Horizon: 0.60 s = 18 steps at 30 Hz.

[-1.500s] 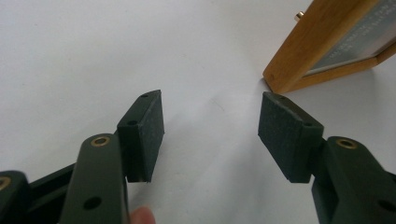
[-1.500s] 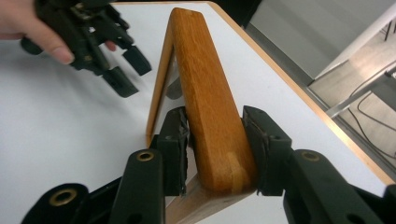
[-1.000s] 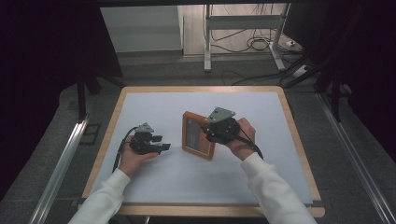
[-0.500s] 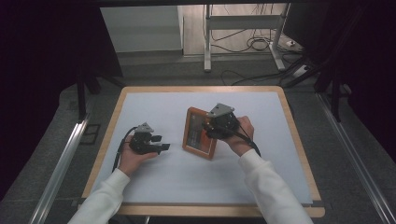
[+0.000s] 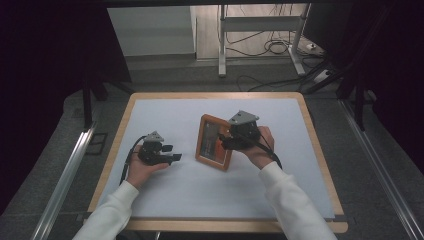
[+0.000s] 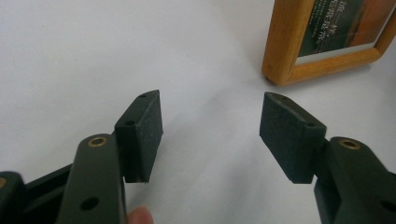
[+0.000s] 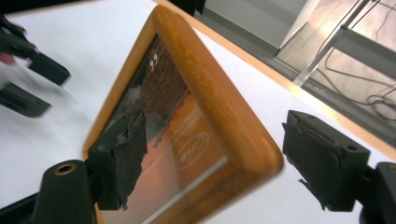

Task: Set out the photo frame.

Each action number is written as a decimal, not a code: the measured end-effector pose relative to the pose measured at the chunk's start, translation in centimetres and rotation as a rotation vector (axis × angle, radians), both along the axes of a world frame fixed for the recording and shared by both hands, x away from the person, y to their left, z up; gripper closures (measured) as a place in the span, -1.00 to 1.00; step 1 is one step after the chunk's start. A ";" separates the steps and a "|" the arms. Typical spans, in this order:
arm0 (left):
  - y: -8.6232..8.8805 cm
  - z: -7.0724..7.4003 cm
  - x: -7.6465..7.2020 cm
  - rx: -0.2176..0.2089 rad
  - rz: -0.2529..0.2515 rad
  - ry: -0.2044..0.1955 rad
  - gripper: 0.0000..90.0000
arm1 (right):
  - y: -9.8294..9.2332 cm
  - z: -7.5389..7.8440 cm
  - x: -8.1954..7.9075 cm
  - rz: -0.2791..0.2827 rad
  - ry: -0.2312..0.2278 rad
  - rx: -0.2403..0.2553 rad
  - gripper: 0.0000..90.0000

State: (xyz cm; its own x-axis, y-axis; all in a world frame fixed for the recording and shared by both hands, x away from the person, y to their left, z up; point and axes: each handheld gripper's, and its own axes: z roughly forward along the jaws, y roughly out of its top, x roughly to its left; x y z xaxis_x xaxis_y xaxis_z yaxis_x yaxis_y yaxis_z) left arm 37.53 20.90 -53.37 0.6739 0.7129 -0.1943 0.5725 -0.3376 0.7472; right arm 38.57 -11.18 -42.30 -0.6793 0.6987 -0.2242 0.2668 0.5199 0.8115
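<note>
I am watching my right gripper (image 7: 212, 154) loosen off the picture frame (image 5: 214, 142): its jaws have just been opening, and in the right gripper view they are now standing spread, one pad lying against the glass face and the other off the rounded wooden edge with a clear gap, so nothing is being pinched any more. Compared with a second ago, the frame is sitting more upright in the high view, leaning on its lower edge near the middle of the counter (image 5: 165, 107) instead of lying flatter under my hand. I am reading that as the standing-up step being nearly finished; I judge the frame is resting on its own support now, though I cannot see a back stand from here.

My left gripper (image 6: 210, 135) is hovering low over the white surface to the left of the frame, jaws spread wide and empty, with the frame's bottom corner just ahead of them.

As for writing, the print behind the glass is showing an oval logo with script inside and a line of small characters along a dark band, but both are too blurred for me to read.
</note>
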 end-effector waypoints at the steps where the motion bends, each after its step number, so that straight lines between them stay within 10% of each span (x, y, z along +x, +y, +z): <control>1: 0.0 0.0 0.0 0.000 -0.001 0.002 -0.14 | -0.3 0.1 -0.2 -0.006 0.001 0.010 -0.54; 18: -0.9 0.1 -1.7 0.015 0.019 -0.024 -0.21 | -6.2 -3.9 -5.3 -0.005 0.074 0.139 -0.48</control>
State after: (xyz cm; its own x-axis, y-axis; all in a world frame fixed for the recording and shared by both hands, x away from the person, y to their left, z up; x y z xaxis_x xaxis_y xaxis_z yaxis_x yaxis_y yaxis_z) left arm 35.83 20.00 -53.22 0.6649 0.7279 -0.1676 0.5605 -0.3380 0.7560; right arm 33.24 -17.37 -46.19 -0.6871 0.7228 -0.0741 0.3310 0.4021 0.8537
